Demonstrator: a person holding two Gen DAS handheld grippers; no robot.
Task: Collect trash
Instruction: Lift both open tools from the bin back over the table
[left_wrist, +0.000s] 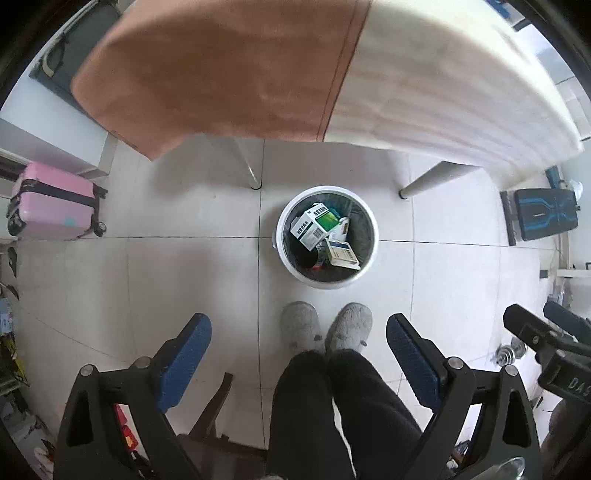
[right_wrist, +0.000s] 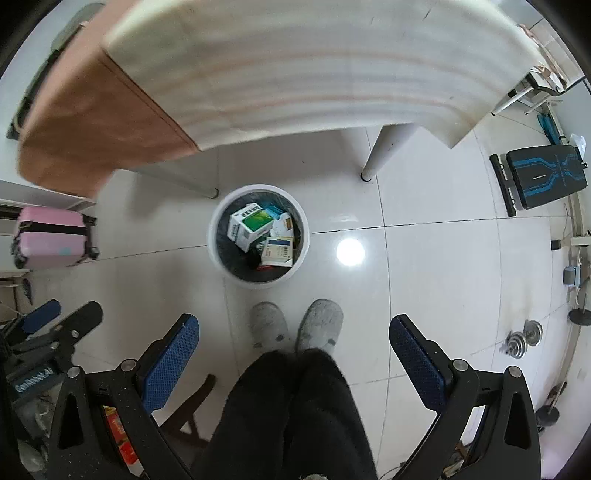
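Below, bin (left_wrist: 326, 236) of boxes (left_wrist: 313, 224), well beyond gaping hand-held grippers (left_wrist: 299, 332).

Black-framed handheld grippers, person in dark trousers

Blue textured pads (left_wrist: 186, 363) line the black fingers, silver screws stud the frames; fuzzy grey slippers (right_wrist: 269, 325) below black fleece trousers (right_wrist: 291, 413).

Even, bright daylight, cool white cast. Strong fisheye bend in both views; black vignette at the corners. Round glare spot (right_wrist: 350, 252) on the glossy floor tiles (right_wrist: 443, 280), ahead and slightly right of centre in the right wrist view; none matching in the left wrist view. Soft shadows lie under the table (left_wrist: 443, 92), ahead of the grippers. Tabletop and the orange cloth (left_wrist: 221, 74) at the far upper rim are smeared and soft. Bin (left_wrist: 295, 266) contents ahead are fairly sharp; box print not readable. Near gripper fingers are crisp.
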